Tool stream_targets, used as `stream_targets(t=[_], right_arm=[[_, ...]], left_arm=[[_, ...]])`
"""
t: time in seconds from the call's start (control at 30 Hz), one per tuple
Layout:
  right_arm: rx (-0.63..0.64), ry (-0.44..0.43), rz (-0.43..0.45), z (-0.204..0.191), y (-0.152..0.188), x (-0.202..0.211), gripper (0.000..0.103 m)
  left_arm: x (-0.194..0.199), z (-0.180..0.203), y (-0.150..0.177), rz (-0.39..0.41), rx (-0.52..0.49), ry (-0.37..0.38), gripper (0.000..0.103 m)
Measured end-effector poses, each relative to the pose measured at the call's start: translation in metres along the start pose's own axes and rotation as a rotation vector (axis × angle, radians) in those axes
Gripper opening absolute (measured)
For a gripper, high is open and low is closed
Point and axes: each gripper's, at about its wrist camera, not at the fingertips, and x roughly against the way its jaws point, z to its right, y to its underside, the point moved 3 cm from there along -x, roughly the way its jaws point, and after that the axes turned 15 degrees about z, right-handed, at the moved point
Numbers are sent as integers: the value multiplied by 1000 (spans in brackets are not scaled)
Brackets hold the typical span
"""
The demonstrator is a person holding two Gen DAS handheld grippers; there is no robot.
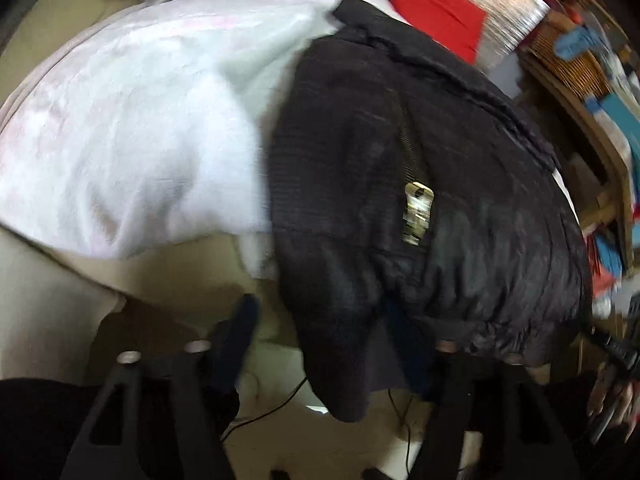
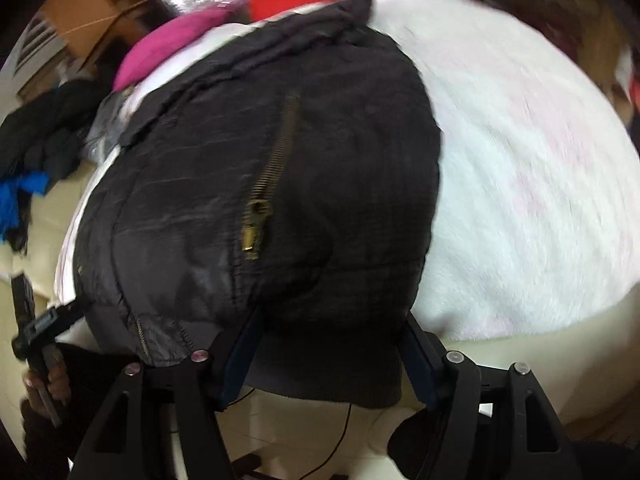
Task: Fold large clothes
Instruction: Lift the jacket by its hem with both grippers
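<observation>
Left wrist view: black jacket (image 1: 400,200) spread over the right part of a white fleece blanket (image 1: 140,140), its near hem spilling past the blanket's near edge and hanging over a pale floor (image 1: 280,380). Brass zipper pull (image 1: 418,212) lying near the jacket's middle. Left gripper (image 1: 320,312) pointing down at that hanging hem, fingers apart: the left finger (image 1: 236,332) standing free of the cloth with a clear gap, the other finger almost wholly hidden behind the hem. Thin black cable (image 1: 272,412) trailing on the floor below. Open blanket to the left; to the far right, crowded shelves and a wicker basket (image 1: 568,60), blurred. Red cloth (image 1: 436,16) at the far edge. At the right edge, cut off, a hand (image 1: 612,396) holding the other tool.

Right wrist view: same jacket now filling the left and middle, bare white blanket open to the right, its rounded near edge dropping to the pale floor. Jacket's far collar edge reaching almost to a magenta cloth (image 2: 172,48). Right gripper (image 2: 332,320) set with 2 fingers (image 2: 244,352) on either side of a ribbed hem band hanging off the near edge; fingers spread with the band between them, but impossible to tell whether the pads press on it, since the cloth overlaps both tips. To the far left, a heap of dark clothes (image 2: 44,128) and a blue cloth (image 2: 20,200), smeared by blur.
</observation>
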Motion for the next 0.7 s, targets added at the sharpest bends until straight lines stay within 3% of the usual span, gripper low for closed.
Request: stream_targets(t=[0.13,0.23,0.3,0.37,0.43,0.47,0.5,0.6,0.63,0.7], right_arm=[[-4,-34,-6,-1,1,0,69],[-56,-26,-43,7,4,-11,72],[-60,-20,-50,8,3,-16,72],[-21,-10,-39,0,3,-17,70],[43,3,-4,-11,1,-9,60],[64,7,12,-15,0,-5,46],[85,10,35,-20,-1,0,37],[93,22,68,-29,-1,5,37],[100,35,54,-27,-2,3,37],[85,76,27,-27,-2,-8,45]], left_arm=[[-8,7,7,-35,-23,1,56],[-24,10,17,-114,17,31,73],[-33,16,22,-151,-5,27,73],[-32,25,22,-125,-52,29,70],[-27,32,21,-100,-100,27,59],[-25,34,21,-91,-113,30,50],[-24,36,21,-85,-121,34,47],[-24,38,19,-83,-112,44,46],[-26,39,18,-89,-103,47,48],[-28,29,19,-113,-82,60,63]])
